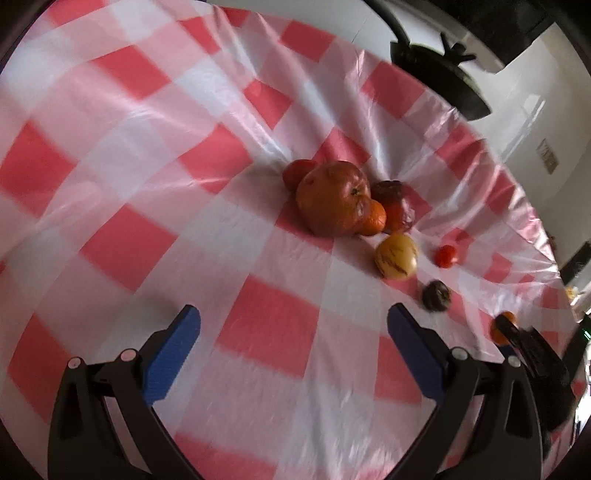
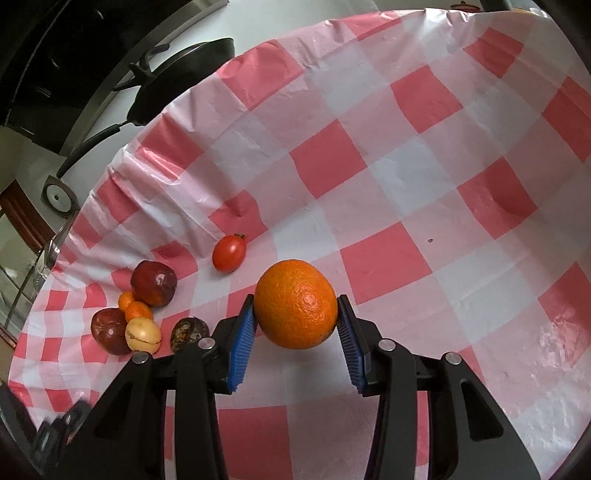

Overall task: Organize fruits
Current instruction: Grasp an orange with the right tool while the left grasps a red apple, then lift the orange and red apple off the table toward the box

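While clamped between blue pads, orange (image 2: pixel 296 304) held off the cloth by right claw (image 2: pixel 295 325), centre of the right wrist frame, one pad (image 2: pixel 243 339) pressed on each flank of the fruit. Just up and left of it, small red tomato (image 2: pixel 229 253) lying alone on the checked tablecloth (image 2: pixel 406 177). Farther left, toward the lower left of that frame, loose cluster of fruit: dark red fruit (image 2: pixel 153 283) at the top, two small tangerines (image 2: pixel 135 306) touching below it, second dark red fruit (image 2: pixel 109 330) and pale yellow striped fruit (image 2: pixel 143 335) side by side, brown wrinkled fruit (image 2: pixel 189 334) nearest the claw's left finger. Beyond the cloth's edge, upper left, black pan (image 2: pixel 177 74) on the pale worktop (image 2: pixel 295 22). Left claw (image 1: pixel 293 347) standing wide, nothing between its blue pads (image 1: pixel 173 350), at the bottom of the left wrist frame over bare red and white squares. Ahead of it, right of centre, same cluster seen from the other side, with a large reddish-orange fruit (image 1: pixel 332 197) in front. Right claw gripping the orange again at the right edge of that frame, blurred.
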The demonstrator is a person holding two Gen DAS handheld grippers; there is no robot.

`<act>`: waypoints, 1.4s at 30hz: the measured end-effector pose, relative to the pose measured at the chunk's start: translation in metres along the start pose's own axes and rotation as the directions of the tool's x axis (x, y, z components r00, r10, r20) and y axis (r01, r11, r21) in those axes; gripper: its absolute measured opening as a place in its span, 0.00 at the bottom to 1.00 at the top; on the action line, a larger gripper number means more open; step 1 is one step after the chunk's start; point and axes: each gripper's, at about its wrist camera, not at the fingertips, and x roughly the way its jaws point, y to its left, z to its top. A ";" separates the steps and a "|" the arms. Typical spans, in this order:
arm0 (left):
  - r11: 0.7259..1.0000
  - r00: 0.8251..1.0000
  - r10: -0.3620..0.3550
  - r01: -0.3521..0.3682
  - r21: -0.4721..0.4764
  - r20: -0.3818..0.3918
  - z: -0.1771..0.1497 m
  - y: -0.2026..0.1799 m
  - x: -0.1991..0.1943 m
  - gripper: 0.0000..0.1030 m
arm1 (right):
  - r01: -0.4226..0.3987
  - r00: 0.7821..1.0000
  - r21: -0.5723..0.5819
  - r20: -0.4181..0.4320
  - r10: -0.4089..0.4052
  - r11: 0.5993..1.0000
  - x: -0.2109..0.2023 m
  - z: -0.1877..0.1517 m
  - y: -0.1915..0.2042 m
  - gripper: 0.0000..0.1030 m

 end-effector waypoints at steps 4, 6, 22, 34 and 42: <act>0.999 0.999 0.038 -0.038 -0.004 -0.018 0.026 -0.016 0.032 0.98 | -0.001 1.000 0.007 0.003 0.001 1.000 -0.002 -0.001 -0.003 0.42; 0.997 0.997 0.071 -0.071 0.006 -0.039 0.039 -0.023 0.050 0.98 | 0.001 1.000 0.006 -0.001 -0.001 1.000 -0.001 -0.001 -0.001 0.42; 0.994 0.999 0.036 -0.038 0.100 0.022 0.030 -0.025 0.034 0.62 | -0.008 1.000 0.017 0.002 0.008 1.000 -0.004 -0.002 -0.003 0.42; 0.999 0.979 0.018 -0.010 -0.038 0.202 -0.024 0.030 -0.068 0.62 | -0.006 1.000 0.019 0.003 0.005 1.000 -0.005 -0.003 -0.004 0.42; 0.998 0.983 -0.010 0.021 -0.058 0.183 -0.016 0.034 -0.053 0.62 | -0.001 1.000 0.013 -0.006 0.001 1.000 -0.003 -0.002 -0.003 0.42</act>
